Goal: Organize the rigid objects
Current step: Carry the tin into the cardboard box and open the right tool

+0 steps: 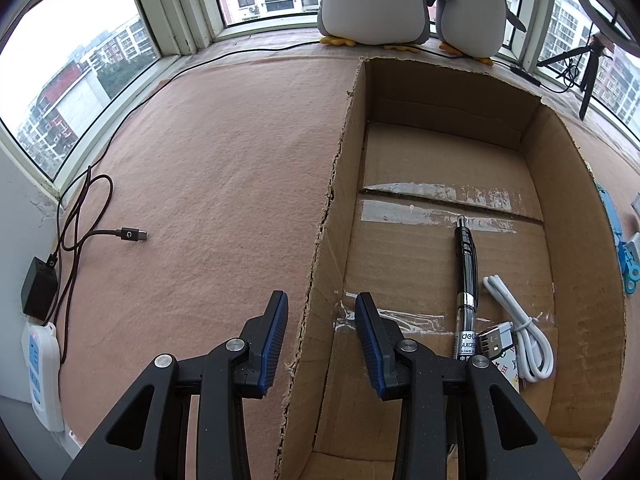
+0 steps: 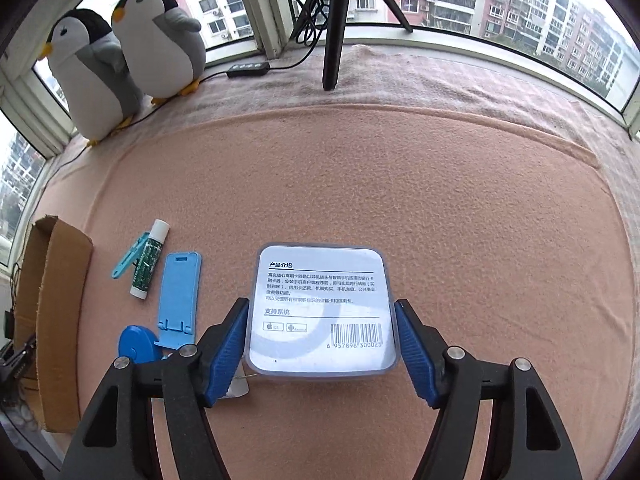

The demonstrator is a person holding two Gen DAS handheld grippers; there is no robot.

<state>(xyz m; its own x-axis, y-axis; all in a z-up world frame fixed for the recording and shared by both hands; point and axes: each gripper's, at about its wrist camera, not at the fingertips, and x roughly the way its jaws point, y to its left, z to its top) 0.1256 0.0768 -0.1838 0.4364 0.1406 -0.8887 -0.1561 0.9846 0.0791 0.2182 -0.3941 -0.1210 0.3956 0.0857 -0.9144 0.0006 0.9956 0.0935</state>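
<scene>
Rigid objects: several small items are being gathered from a pink blanket (image 2: 440, 200) into an open cardboard box (image 1: 536, 152).
Already boxed: a black pen (image 1: 466, 276), a coiled white USB cable (image 1: 520, 320) and a small patterned item (image 1: 506, 364) are seen lying on the box floor, close together at its near right side.
Item in hand: a clear plastic case (image 2: 320, 280) with a printed label and barcode is clasped by the right gripper (image 2: 321, 305), with a blue pad set against each of its side edges. It is judged to be held just off the blanket, well to the right of the box.
Left gripper (image 1: 322, 320): the jaws are drawn in to their narrowest and stand astride the box's left wall, one pad outside and one inside. No item is carried; whether the wall is actually pinched cannot be told.
Still outside: a glue stick (image 2: 148, 264), a teal clip (image 2: 128, 260), a blue phone stand (image 2: 178, 296) and a blue round tape measure (image 2: 138, 346) are left on the blanket just beside the box's right wall. A small white piece (image 2: 238, 390) is partly hidden under the right gripper's finger.
Progress: roughly a third is judged to be done, with three items boxed, one in transit and at least four to be collected.
Next: the case is expected to be carried across and set down in the free far half of the box.
</scene>
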